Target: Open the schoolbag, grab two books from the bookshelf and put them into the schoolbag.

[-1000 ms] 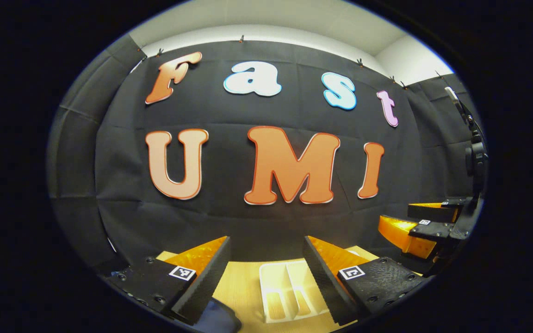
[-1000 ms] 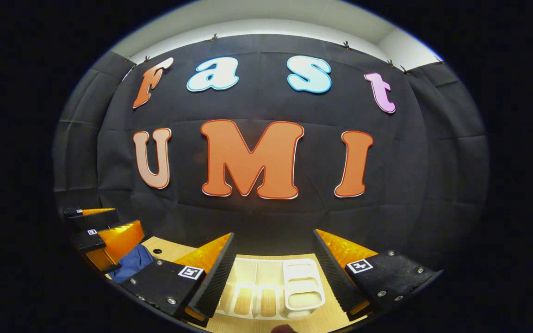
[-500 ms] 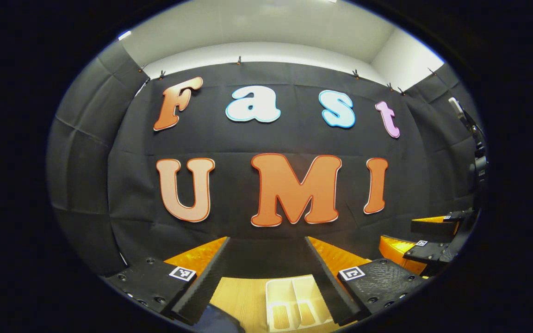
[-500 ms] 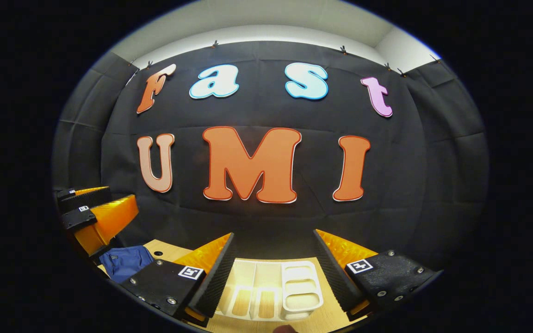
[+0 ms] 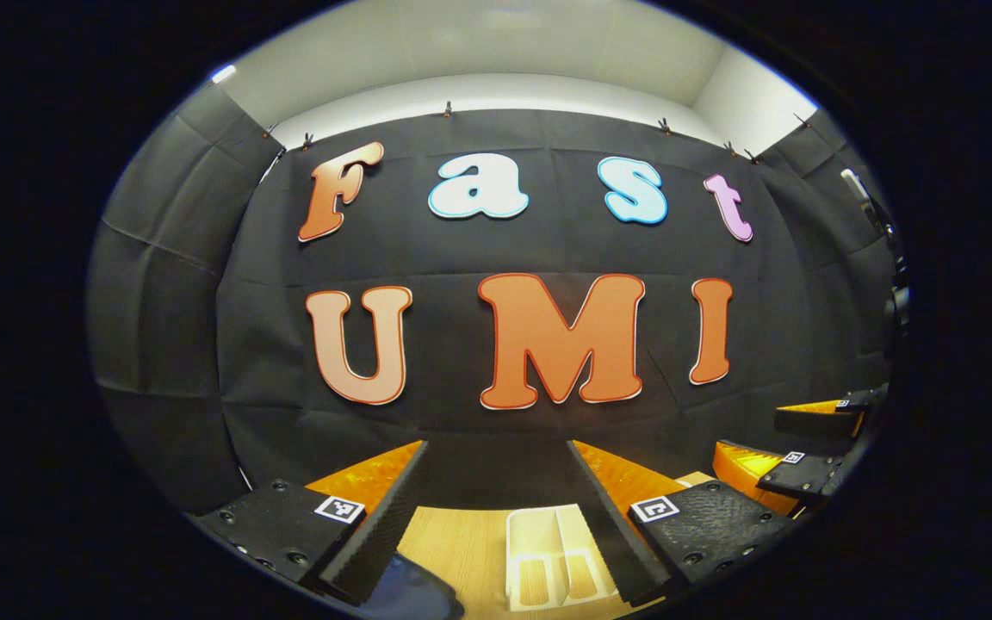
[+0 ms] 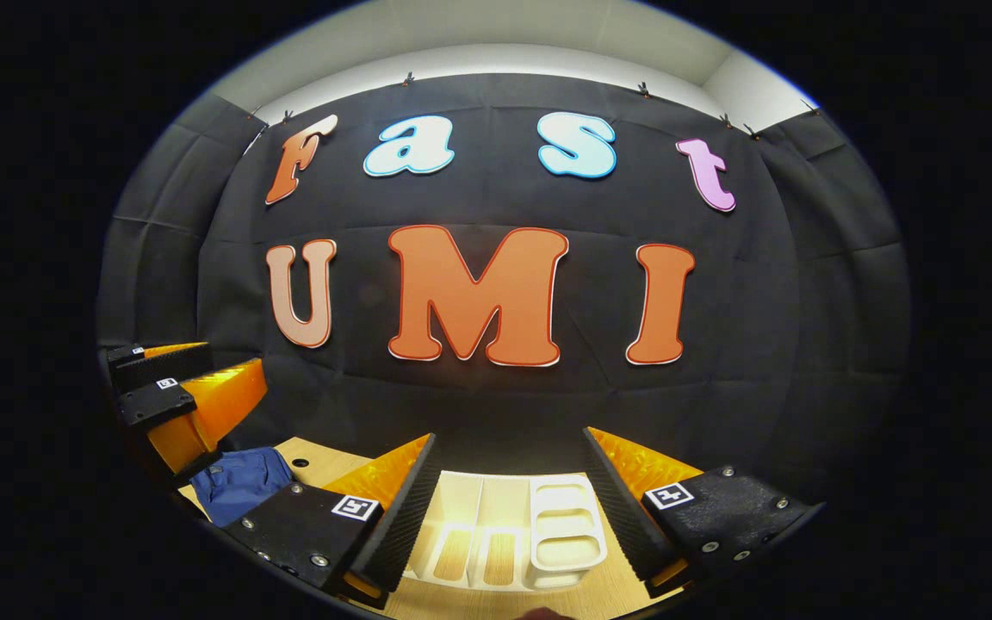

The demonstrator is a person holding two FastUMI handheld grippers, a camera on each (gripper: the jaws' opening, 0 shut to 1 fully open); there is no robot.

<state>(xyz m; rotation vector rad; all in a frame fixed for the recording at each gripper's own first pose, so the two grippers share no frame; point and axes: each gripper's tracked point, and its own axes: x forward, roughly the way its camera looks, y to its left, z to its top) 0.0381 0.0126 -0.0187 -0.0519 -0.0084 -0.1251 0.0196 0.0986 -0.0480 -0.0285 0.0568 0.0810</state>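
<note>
In the left gripper view, the left gripper (image 5: pixel 496 508) is held with its fingers spread wide and nothing between them. A corner of the blue schoolbag (image 5: pixel 414 594) is seen at about 7 o'clock, just beside the left finger. The white bookshelf (image 5: pixel 552 560) lies on the wooden table (image 5: pixel 453 538) at 6 o'clock, between the fingers. The right gripper (image 5: pixel 793 452) is seen at 4 o'clock.

In the right gripper view, the left gripper (image 6: pixel 177 396) is seen at 8 o'clock, above the schoolbag (image 6: pixel 242 482). The right gripper (image 6: pixel 509 499) is held wide open and empty at 6 o'clock, with the bookshelf (image 6: pixel 513 534) beyond its fingers on the table (image 6: pixel 315 461).
</note>
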